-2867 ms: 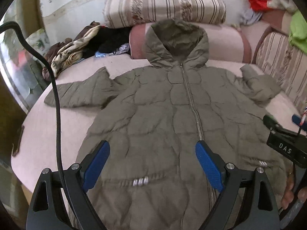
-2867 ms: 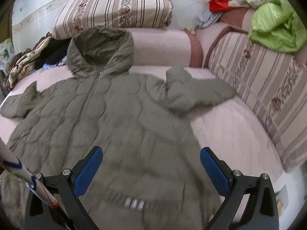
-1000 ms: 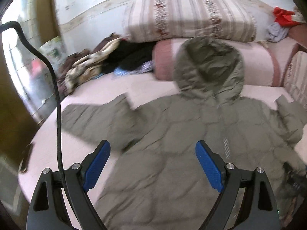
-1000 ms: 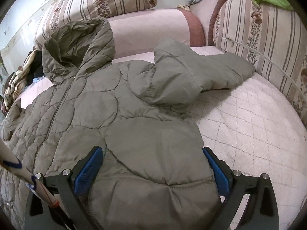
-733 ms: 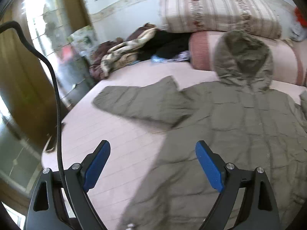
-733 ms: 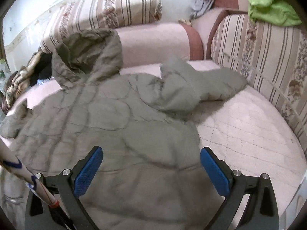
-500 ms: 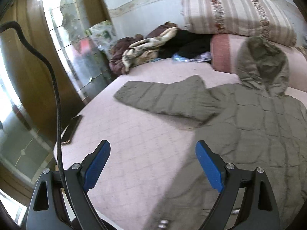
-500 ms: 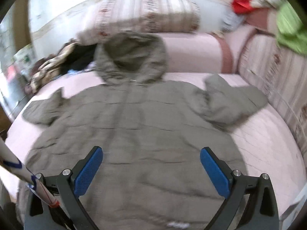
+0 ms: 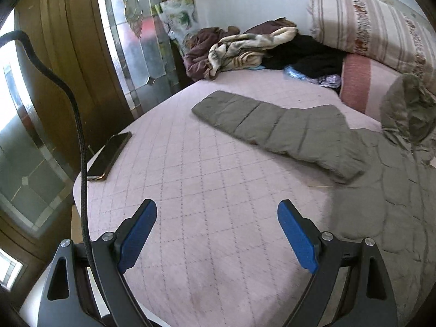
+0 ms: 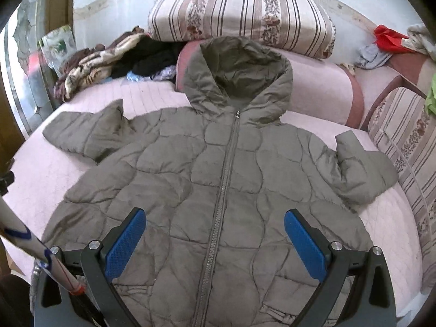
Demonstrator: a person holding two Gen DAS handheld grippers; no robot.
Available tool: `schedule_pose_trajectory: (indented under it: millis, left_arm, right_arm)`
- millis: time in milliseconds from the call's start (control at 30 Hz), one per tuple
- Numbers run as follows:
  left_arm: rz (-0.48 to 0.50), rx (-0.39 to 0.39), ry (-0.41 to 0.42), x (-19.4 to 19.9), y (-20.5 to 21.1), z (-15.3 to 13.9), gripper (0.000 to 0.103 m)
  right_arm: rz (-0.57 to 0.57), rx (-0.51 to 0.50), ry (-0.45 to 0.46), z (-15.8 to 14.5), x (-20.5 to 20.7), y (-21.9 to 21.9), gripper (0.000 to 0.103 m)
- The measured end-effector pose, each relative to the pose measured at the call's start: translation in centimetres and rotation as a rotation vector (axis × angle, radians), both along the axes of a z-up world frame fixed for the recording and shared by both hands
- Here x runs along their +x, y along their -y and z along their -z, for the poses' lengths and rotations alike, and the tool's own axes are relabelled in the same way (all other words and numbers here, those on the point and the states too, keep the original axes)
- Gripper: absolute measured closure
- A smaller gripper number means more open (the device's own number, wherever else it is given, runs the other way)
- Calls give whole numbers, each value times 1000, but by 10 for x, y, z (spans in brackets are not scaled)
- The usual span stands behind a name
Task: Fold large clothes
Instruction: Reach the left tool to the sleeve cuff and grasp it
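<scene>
Soft daylight fills both views, brightest at the far left of the left wrist view, where the glass door panel [image 9: 139, 35] blows out to white glare. The light seems to come from that side, though the source itself is not clear. Shadows are faint and diffuse: a dim patch lies on the bed cover [image 9: 207, 169] beside the jacket [image 10: 218, 179]. Both pictures bend strongly at the edges and darken to black corners. The centre is fairly sharp; the clothes pile [image 9: 245, 46] and striped cushion [image 10: 242, 13] look slightly soft.
</scene>
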State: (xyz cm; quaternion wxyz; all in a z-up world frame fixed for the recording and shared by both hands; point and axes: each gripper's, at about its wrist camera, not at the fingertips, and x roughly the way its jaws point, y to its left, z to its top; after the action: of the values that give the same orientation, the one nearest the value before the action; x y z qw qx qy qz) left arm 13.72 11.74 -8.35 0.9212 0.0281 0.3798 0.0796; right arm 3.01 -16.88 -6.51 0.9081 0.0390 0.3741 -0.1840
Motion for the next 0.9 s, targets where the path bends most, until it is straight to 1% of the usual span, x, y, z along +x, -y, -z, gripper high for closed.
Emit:
schedule_pose_trajectory:
  millis: [233, 467, 567, 667, 767, 867, 900]
  left_arm:
    - [-36, -39, -41, 24, -25, 16, 13]
    - [-57, -3, -42, 44, -34, 23, 13]
    - [-47, -12, -66, 62, -40, 29, 13]
    - [-43, -91, -123, 95, -56, 38, 13]
    - [-47, -182, -138, 139, -76, 45, 13]
    - [-47, -263, -144, 177, -90, 54, 21]
    - [-47, -308, -162, 194, -95, 59, 24]
  right_arm:
    - [44, -7, -47, 14, 11, 7, 0]
    - [70, -2, -78, 25, 14, 12, 0]
    - [83, -2, -88, 29, 14, 14, 0]
    - [102, 17, -100, 34, 13, 21, 0]
    - [121, 33, -106, 38, 10, 27, 0]
    - [142, 33, -115, 43, 6, 33, 0]
    - [150, 39, -121, 45, 4, 36, 0]
